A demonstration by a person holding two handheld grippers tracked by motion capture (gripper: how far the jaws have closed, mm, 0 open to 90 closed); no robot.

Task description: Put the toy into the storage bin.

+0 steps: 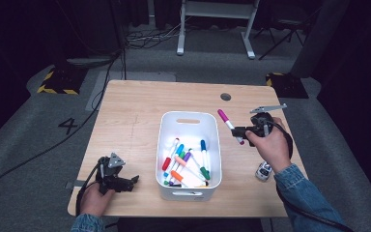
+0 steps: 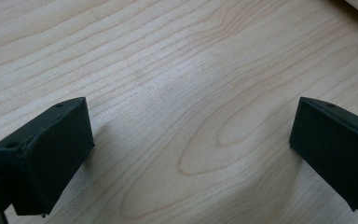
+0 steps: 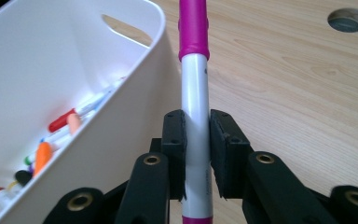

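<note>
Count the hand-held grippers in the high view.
2. The left hand-held gripper sits low at the table's near left corner, jaws open and empty. The right hand-held gripper is raised right of the white bin, clamped on a magenta-capped marker.

Overhead light bright on desk [image 1: 140, 111], room around it near black. Soft shadows under fingers [image 2: 46, 158] up close. Right gripper view foreground slightly soft.

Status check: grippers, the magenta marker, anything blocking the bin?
Right gripper shut on magenta marker, held above the table right of the white bin. Left gripper open, empty, low over the table. Bin's open top unobstructed.
</note>
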